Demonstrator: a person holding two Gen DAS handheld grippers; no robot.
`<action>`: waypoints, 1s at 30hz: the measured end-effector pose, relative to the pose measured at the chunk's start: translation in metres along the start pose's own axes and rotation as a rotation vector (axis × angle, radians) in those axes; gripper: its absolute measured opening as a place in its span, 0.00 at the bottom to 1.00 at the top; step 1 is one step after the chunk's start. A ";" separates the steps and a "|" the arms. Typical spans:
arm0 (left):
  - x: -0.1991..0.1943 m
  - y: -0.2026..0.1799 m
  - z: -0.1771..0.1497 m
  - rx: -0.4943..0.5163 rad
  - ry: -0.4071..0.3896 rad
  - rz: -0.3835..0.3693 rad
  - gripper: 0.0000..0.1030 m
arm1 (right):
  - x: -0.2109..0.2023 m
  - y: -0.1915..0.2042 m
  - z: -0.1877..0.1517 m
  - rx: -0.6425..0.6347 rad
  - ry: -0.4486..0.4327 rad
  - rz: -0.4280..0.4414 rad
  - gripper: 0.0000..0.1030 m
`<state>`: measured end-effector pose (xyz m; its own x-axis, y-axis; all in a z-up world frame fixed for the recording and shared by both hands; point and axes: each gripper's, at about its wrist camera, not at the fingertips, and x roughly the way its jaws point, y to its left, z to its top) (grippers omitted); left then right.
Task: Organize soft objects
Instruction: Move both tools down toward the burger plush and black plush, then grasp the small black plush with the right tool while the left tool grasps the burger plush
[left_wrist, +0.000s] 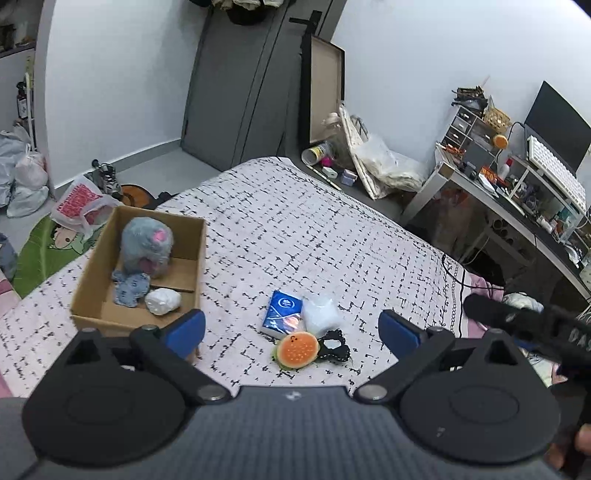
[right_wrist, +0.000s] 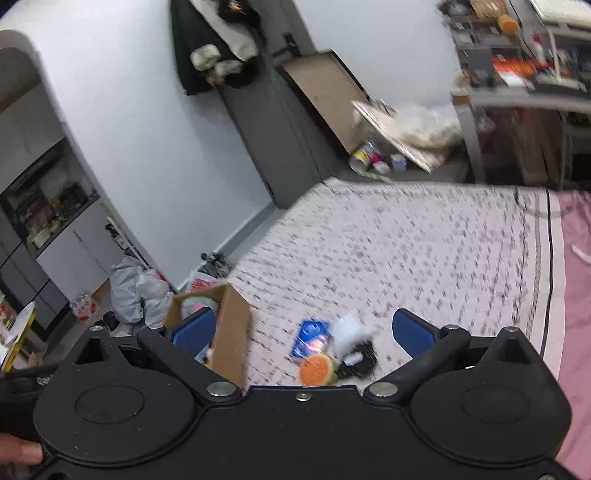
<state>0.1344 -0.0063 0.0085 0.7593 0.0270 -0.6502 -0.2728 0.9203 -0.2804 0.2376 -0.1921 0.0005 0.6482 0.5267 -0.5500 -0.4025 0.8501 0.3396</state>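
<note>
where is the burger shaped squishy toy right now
The orange burger-shaped squishy toy lies on the patterned bedspread, touching the blue tissue pack and black lace scrunchie.

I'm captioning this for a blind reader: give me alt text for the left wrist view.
The open left tool hovers over a patterned bed above a burger toy, blue tissue pack, white bag and black lace item. At left, a cardboard box holds a grey plush, blue fabric and a white wad.
</note>
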 end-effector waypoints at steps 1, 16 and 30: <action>0.006 -0.002 -0.001 0.002 0.004 0.000 0.97 | 0.004 -0.006 -0.002 0.015 0.008 0.005 1.00; 0.116 -0.018 -0.025 -0.063 0.136 0.032 0.80 | 0.067 -0.075 -0.025 0.244 0.154 0.035 0.81; 0.194 -0.001 -0.045 -0.175 0.238 0.065 0.73 | 0.137 -0.114 -0.050 0.459 0.313 0.068 0.66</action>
<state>0.2555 -0.0192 -0.1494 0.5826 -0.0274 -0.8123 -0.4301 0.8377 -0.3367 0.3404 -0.2168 -0.1519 0.3797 0.6140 -0.6920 -0.0682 0.7645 0.6410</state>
